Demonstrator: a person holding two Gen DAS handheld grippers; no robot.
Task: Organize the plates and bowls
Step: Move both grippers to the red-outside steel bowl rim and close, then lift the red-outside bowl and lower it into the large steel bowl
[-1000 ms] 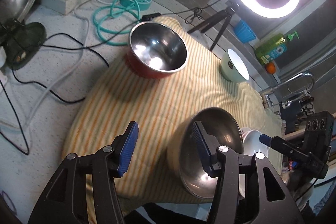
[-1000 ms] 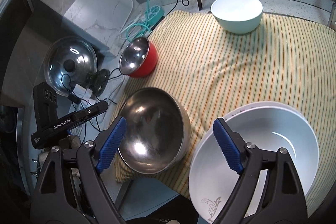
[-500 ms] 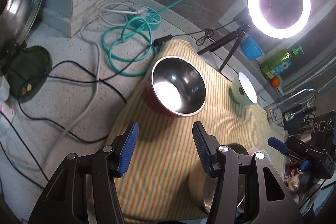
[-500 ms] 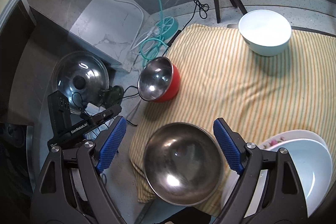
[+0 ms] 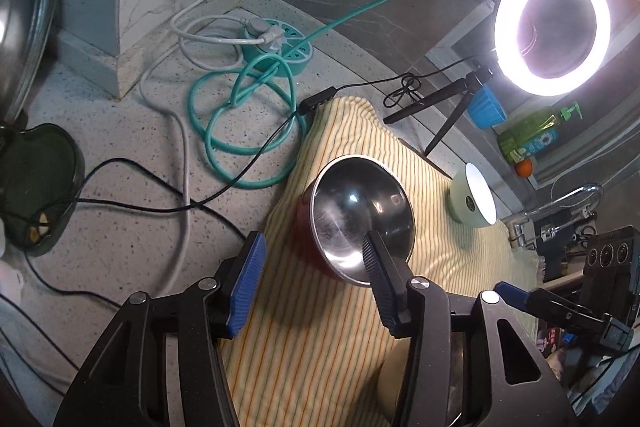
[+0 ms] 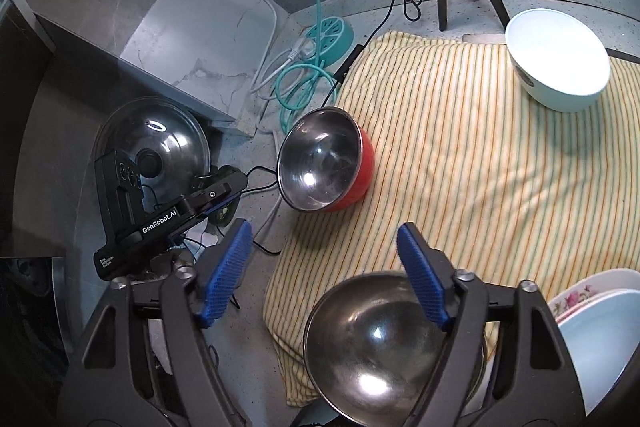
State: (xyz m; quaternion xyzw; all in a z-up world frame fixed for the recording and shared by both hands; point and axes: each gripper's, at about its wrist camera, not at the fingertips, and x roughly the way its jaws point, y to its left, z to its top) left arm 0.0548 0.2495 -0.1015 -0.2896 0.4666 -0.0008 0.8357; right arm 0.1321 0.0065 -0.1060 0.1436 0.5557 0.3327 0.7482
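Right wrist view: both grippers' fingers (image 6: 224, 269) closing on nothing, red bowl (image 6: 326, 167) at cloth (image 6: 460, 155) edge.

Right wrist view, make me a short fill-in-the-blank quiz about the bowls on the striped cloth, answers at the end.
1. The bowl with the shiny metal inside is ____ on the outside.
2. The pale green bowl stands at the ____ corner of the striped cloth, near the tripod.
3. The plain steel bowl sits nearest the right gripper, whose jaws are closing with ____ between them.

Missing words: red; far right; nothing
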